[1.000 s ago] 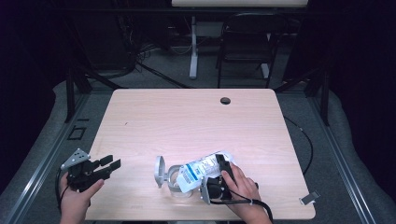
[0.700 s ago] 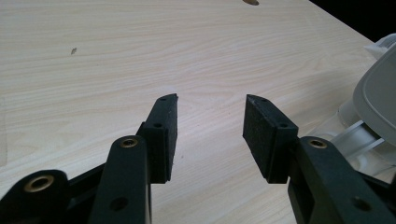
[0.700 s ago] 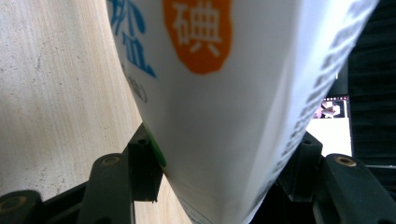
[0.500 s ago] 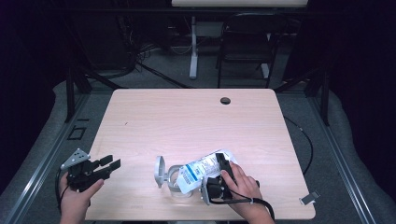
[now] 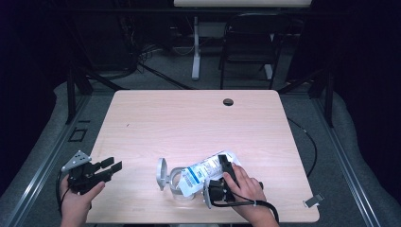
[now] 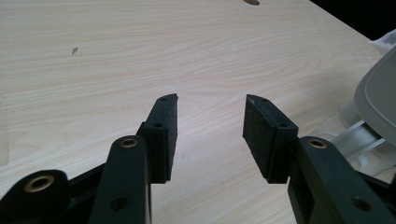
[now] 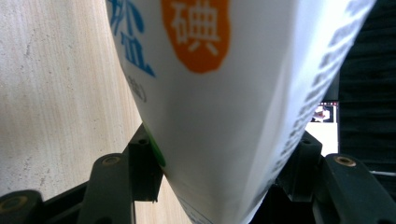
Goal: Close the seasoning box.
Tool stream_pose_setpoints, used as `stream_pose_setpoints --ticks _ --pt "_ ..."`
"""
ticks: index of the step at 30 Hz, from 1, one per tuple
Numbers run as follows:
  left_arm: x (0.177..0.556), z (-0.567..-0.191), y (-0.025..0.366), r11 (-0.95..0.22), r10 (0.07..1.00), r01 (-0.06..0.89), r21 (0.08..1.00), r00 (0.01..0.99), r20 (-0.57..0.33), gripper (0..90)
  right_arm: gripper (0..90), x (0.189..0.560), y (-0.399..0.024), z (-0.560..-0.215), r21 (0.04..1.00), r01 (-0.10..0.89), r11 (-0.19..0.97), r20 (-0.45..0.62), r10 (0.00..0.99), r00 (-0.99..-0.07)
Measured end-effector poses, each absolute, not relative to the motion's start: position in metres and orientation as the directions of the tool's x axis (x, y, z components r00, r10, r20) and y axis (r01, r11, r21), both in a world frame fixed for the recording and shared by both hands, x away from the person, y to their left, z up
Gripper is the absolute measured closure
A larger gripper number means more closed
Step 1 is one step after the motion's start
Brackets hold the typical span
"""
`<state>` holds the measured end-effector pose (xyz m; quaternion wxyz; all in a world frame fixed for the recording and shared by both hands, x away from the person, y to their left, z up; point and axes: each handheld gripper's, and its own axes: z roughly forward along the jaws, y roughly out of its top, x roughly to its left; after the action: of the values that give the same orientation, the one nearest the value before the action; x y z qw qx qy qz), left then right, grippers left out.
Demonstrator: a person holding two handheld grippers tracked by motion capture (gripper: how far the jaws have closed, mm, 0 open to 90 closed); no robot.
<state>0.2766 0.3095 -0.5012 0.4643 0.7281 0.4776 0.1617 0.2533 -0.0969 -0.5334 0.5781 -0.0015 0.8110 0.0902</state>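
Table: pale wood, with a dark round hole near its far edge. Bag: white with blue print, lying tilted near the front edge, its lower end in the mouth of a clear jar whose grey lid stands open at the left. Right tongs: clamped on the bag's upper end, one jaw on each side of it. Left tongs: jaws apart and holding nothing, at the table's front left corner, well apart from the jar.
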Motion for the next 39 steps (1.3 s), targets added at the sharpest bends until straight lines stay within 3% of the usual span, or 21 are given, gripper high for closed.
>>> stream_pose_setpoints --ticks 26,39 --pt "0.2766 -0.5014 0.3090 -0.115 0.844 0.547 0.829 0.494 -0.208 55.8 43.1 0.2505 -0.0928 -0.5287 0.054 -0.103 0.993 -0.956 0.021 -0.294" --pt "0.2768 -0.5025 0.3087 -0.112 0.844 0.552 0.826 0.492 -0.214 55.8 43.2 0.2516 -0.0922 -0.5292 0.056 -0.117 0.992 -0.956 0.019 -0.292"
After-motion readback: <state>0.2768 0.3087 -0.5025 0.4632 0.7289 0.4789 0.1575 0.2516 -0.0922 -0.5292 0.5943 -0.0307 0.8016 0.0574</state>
